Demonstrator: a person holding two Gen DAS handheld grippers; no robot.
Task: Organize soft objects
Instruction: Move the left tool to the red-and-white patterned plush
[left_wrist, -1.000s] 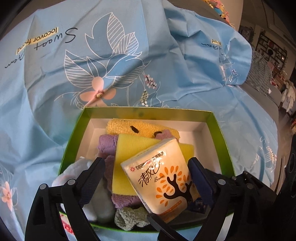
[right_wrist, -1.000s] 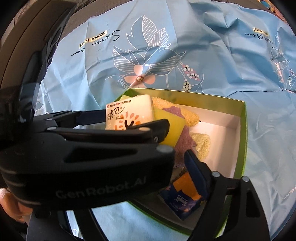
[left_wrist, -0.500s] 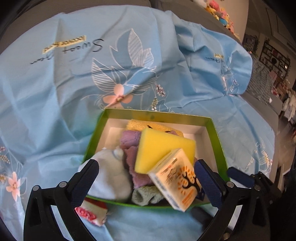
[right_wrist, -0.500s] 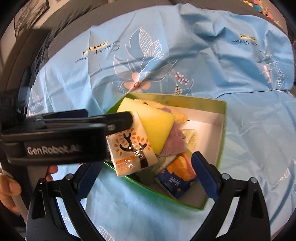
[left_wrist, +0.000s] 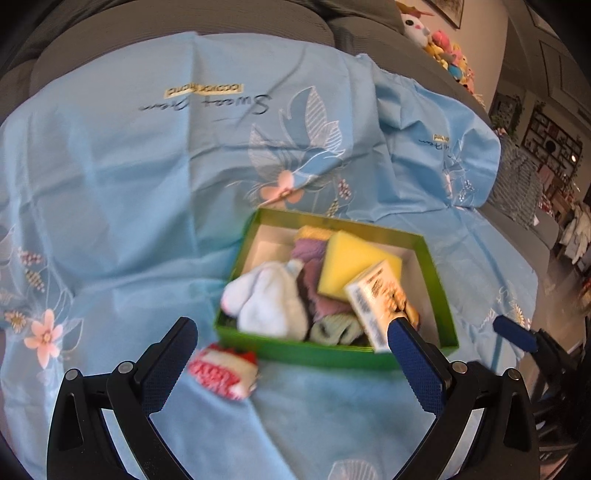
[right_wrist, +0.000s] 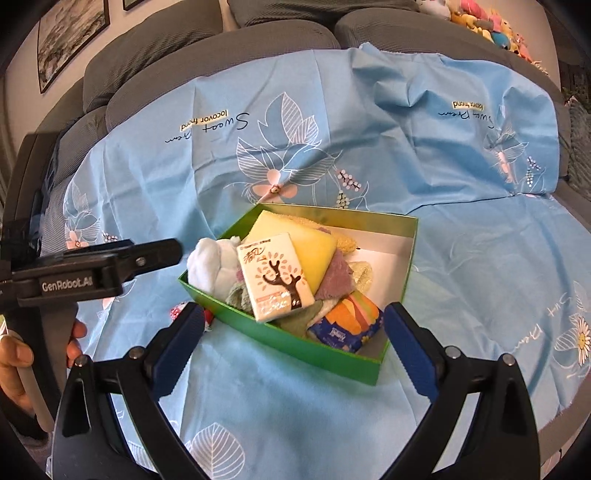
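Observation:
A green box (left_wrist: 332, 356) (right_wrist: 295, 343) rests on the blue cloth and holds soft items. A white tissue pack (left_wrist: 373, 299) (right_wrist: 275, 280) with a tree print leans on a yellow sponge (left_wrist: 354, 266) (right_wrist: 295, 240). Beside them lie a white plush (left_wrist: 266, 299) (right_wrist: 207, 266), a purple cloth (left_wrist: 310, 254) (right_wrist: 338, 277) and a blue-orange tissue pack (right_wrist: 347, 325). A red-and-white soft item (left_wrist: 221, 371) lies outside, against the box's near left corner. My left gripper (left_wrist: 291, 326) and right gripper (right_wrist: 293, 310) both hover open and empty in front of the box.
The blue flowered cloth (right_wrist: 369, 147) covers a grey sofa (right_wrist: 221, 37). Plush toys (left_wrist: 443, 44) line the sofa back at the far right. In the right wrist view a hand (right_wrist: 14, 365) holds the left gripper's black body (right_wrist: 74, 280) at the left.
The left gripper let go of the white tissue pack, which now lies in the box. Both grippers drew back and up from the box, jaws spread wider.

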